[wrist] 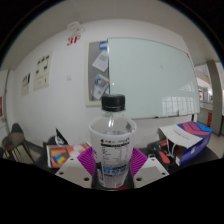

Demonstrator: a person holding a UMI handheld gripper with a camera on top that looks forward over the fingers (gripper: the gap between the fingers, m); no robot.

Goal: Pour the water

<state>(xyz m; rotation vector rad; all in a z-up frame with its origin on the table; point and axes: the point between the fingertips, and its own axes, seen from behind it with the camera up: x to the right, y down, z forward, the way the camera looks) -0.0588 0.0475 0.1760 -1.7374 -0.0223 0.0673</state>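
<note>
Gripper view: the hand-held gripper [113, 170] is pinching a clear plastic water bottle with a black cap [112, 138], which stands upright between its purple pads [87, 160]. The cap is on and no receiving vessel shows, so pouring seems not yet begun. The hand-held gripper points level toward a whiteboard [150, 78] beyond.

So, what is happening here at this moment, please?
A hand-held gripper has a clear plastic water bottle with a black cap between its two fingers, and the pink pads sit against its sides. The bottle is upright and capped, so no pouring has begun. Beyond it are a whiteboard on the wall and a colourful box.
</note>
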